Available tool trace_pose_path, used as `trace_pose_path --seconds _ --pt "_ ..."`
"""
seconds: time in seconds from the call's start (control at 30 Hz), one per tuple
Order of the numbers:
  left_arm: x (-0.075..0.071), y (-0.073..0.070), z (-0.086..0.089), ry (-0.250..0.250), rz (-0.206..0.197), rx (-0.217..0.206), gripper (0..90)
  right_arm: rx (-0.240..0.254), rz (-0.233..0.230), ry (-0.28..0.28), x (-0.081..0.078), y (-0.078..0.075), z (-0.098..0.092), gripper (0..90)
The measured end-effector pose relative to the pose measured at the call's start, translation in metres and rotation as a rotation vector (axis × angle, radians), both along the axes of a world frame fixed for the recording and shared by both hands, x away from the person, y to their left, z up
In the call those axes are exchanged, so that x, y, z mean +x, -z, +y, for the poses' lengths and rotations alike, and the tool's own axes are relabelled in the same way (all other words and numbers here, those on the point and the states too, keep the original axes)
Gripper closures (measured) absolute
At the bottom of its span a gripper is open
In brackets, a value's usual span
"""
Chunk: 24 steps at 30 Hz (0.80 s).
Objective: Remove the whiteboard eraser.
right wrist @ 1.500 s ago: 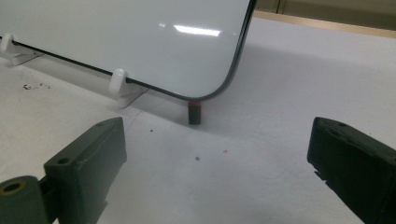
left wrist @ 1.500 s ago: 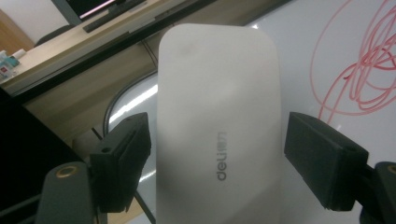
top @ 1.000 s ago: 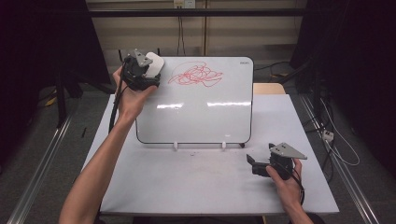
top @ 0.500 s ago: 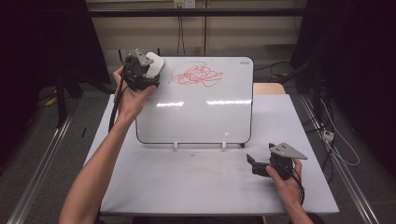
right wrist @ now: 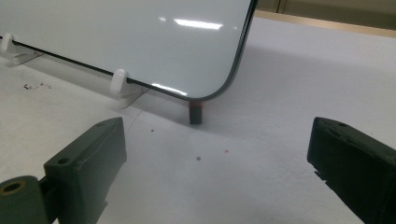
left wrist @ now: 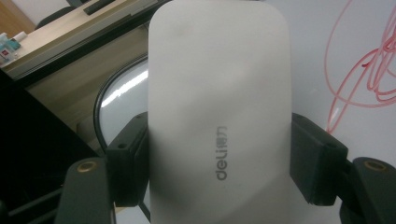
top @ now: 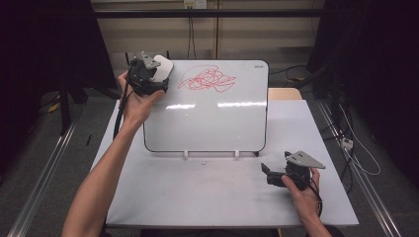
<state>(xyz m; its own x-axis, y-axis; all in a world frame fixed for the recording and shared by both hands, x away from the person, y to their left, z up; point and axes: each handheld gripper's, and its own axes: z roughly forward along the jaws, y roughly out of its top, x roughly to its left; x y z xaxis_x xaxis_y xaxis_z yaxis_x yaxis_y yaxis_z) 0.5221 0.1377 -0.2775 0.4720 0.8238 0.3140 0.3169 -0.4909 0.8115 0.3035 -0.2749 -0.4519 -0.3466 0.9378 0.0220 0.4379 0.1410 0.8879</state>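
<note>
A white eraser [top: 161, 68] with a grey brand mark [left wrist: 222, 154] sits between the jaws of my left gripper [top: 158, 75], which is shut on it. The black pads [left wrist: 133, 158] press its two long sides. I hold it at the top left corner of the standing whiteboard [top: 212, 118], to the left of a red scribble [top: 207, 79] [left wrist: 369, 70]. My right gripper [top: 267, 173] rests low on the table in front of the board's lower right corner. Its jaws [right wrist: 215, 158] stand wide open with nothing between them.
The whiteboard [right wrist: 140, 37] leans on white clip feet [right wrist: 119, 81] and a dark rear leg [right wrist: 195, 113]. The grey table [top: 197, 197] runs wide in front of it. Cables lie on the floor at the right [top: 353, 148], with dark curtains on both sides.
</note>
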Motion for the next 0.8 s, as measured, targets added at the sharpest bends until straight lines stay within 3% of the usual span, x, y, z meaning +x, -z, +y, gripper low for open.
trace_pose_path --seconds 0.13,0.37,0.6,0.8 --pt "0.0 0.0 0.002 0.005 -0.004 -0.009 31.2 0.0 0.002 0.001 0.0 0.0 0.0 4.3" --pt "-0.002 0.0 0.005 0.008 -0.003 -0.061 31.3 0.004 0.0 0.001 0.001 0.0 0.0 4.3" --pt "-0.003 0.001 0.008 0.011 0.004 -0.078 31.3 0.005 0.002 0.003 0.002 0.0 0.002 4.3" --pt "-0.011 -0.006 0.013 0.028 -0.026 -0.105 31.2 0.003 0.002 0.008 0.003 0.0 0.001 4.3"
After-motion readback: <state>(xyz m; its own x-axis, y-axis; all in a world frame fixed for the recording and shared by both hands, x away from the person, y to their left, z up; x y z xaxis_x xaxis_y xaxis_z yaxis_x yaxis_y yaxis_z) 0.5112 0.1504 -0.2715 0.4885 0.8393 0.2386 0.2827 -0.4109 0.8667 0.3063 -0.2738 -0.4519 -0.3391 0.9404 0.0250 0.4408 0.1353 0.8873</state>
